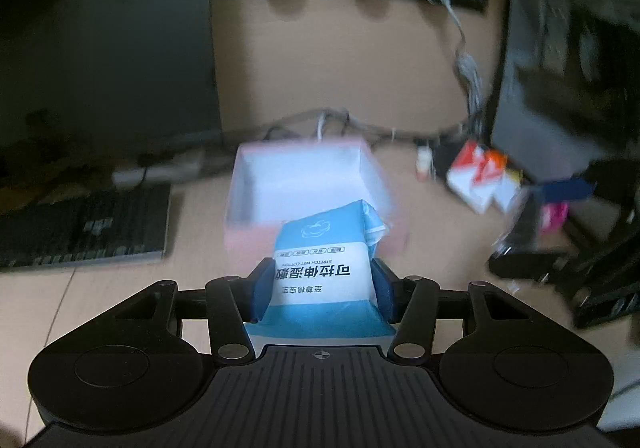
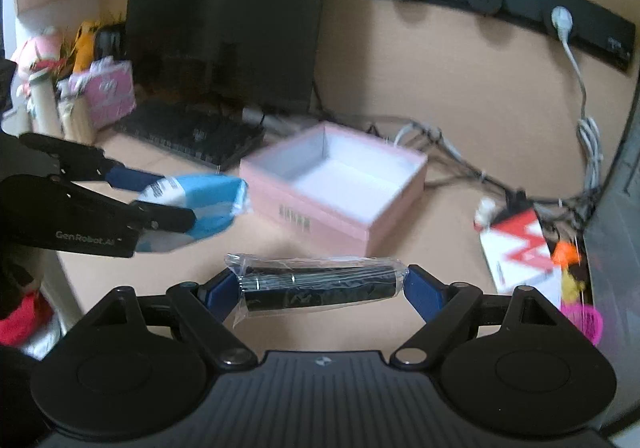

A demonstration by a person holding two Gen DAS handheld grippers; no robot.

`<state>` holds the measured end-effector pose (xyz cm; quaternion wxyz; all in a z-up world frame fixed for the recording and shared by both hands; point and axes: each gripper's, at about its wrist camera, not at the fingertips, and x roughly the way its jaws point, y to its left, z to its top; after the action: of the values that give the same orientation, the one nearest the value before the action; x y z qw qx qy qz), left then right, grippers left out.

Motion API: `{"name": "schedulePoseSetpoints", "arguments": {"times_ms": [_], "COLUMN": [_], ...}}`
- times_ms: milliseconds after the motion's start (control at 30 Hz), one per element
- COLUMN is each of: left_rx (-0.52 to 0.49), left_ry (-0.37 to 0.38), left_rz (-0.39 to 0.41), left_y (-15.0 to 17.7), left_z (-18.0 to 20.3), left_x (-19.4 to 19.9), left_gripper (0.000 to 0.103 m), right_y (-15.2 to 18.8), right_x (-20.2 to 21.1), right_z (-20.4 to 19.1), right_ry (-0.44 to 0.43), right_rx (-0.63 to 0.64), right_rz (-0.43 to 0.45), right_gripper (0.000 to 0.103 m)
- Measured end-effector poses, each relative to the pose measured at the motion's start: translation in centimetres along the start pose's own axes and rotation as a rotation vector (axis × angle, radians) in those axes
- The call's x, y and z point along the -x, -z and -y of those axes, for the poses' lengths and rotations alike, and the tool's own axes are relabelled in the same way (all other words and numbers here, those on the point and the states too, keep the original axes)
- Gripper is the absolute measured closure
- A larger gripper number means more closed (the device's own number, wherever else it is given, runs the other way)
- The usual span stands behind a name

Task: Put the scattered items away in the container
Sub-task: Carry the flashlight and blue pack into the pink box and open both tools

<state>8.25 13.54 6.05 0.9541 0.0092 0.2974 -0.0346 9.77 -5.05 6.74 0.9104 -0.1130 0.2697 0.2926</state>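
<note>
Two hand-held grippers are each carrying something near the pink box (image 2: 336, 183), which sits open on the desk (image 2: 280, 328) with its white inside showing nothing in it. The left hand-held gripper (image 1: 322, 290) is clenched on a blue-and-white wet cotton pack (image 1: 324, 268), its blue pads pressing both sides; from the left wrist view the pack hangs just in front of the box's near wall, lifted off the desk. The right hand-held gripper (image 2: 322, 290) grasps a black roll in clear plastic wrap (image 2: 320, 286) crosswise, one pad at each end, in front of the box and above the desk. A black keyboard (image 2: 192, 135) lies left of the box, and a red-and-white carton (image 2: 520, 248) to its right.
</note>
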Motion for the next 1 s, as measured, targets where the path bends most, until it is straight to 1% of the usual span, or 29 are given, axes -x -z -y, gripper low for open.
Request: {"name": "schedulePoseSetpoints", "arguments": {"times_ms": [100, 133, 167, 200, 233, 267, 300, 333, 367, 433, 533, 600, 700, 767, 800, 900, 933, 967, 1000], "left_rx": [0.02, 0.017, 0.012, 0.009, 0.013, 0.017, 0.021, 0.025, 0.027, 0.037, 0.042, 0.052, 0.05, 0.033, 0.027, 0.003, -0.016, -0.033, -0.045], "left_ry": [0.055, 0.074, 0.082, 0.074, 0.053, 0.038, 0.026, 0.013, 0.003, -0.018, -0.048, -0.066, -0.095, -0.101, -0.09, -0.021, -0.01, -0.007, -0.006], "left_rz": [0.068, 0.092, 0.112, 0.125, 0.141, 0.158, 0.175, 0.188, 0.181, 0.13, 0.039, -0.001, -0.045, -0.068, -0.085, -0.141, -0.148, -0.15, -0.153], "left_y": [-4.8, -6.6, -8.2, -9.2, -10.3, -10.7, -10.8, -10.5, -10.1, -8.5, -5.5, -3.6, -0.8, 0.4, 1.0, 1.8, 2.1, 2.4, 2.7], "left_z": [-2.2, -3.0, -3.6, -4.2, -4.9, -5.4, -5.8, -6.3, -6.6, -6.9, -6.2, -5.1, -2.7, -1.2, -0.3, 2.1, 2.8, 3.4, 3.8], "left_x": [-2.0, -2.9, -3.9, -4.6, -5.2, -5.3, -5.3, -5.2, -5.4, -6.2, -7.3, -7.7, -7.7, -7.7, -7.7, -8.1, -8.0, -7.8, -7.6], "left_gripper": [0.046, 0.044, 0.036, 0.029, 0.016, 0.005, 0.005, 0.003, 0.003, 0.002, 0.001, 0.001, 0.0, 0.0, 0.0, 0.0, 0.0, 0.0, 0.0], "right_y": [-2.8, -3.8, -4.6, -5.2, -5.7, -6.1, -6.3, -6.3, -6.0, -5.0, -2.8, -1.2, 1.0, 2.3, 2.9, 4.9, 5.7, 6.3, 6.8], "right_x": [-2.8, -4.1, -5.4, -6.8, -8.2, -9.4, -10.3, -10.8, -11.1, -11.4, -11.4, -11.0, -9.8, -9.1, -8.9, -9.2, -9.4, -9.4, -9.5], "right_z": [-0.4, -0.6, -0.7, -0.8, -0.9, -1.0, -1.1, -1.2, -1.2, -0.9, 0.3, 1.2, 2.7, 3.8, 4.3, 6.0, 6.6, 7.3, 8.3], "right_ry": [0.069, 0.101, 0.137, 0.175, 0.211, 0.232, 0.236, 0.233, 0.23, 0.218, 0.188, 0.211, 0.301, 0.392, 0.442, 0.624, 0.687, 0.728, 0.745], "right_rx": [0.04, 0.052, 0.055, 0.051, 0.05, 0.054, 0.058, 0.056, 0.043, -0.01, -0.114, -0.161, -0.177, -0.143, -0.117, -0.034, -0.011, -0.008, -0.029], "right_rz": [0.096, 0.139, 0.186, 0.233, 0.263, 0.27, 0.263, 0.25, 0.24, 0.197, 0.096, 0.038, -0.008, -0.027, -0.04, -0.087, -0.105, -0.128, -0.152], "right_gripper": [0.017, 0.016, 0.013, 0.008, 0.0, 0.0, 0.0, 0.0, 0.0, 0.0, 0.0, 0.0, 0.0, 0.0, 0.0, 0.002, 0.01, 0.019, 0.024]}}
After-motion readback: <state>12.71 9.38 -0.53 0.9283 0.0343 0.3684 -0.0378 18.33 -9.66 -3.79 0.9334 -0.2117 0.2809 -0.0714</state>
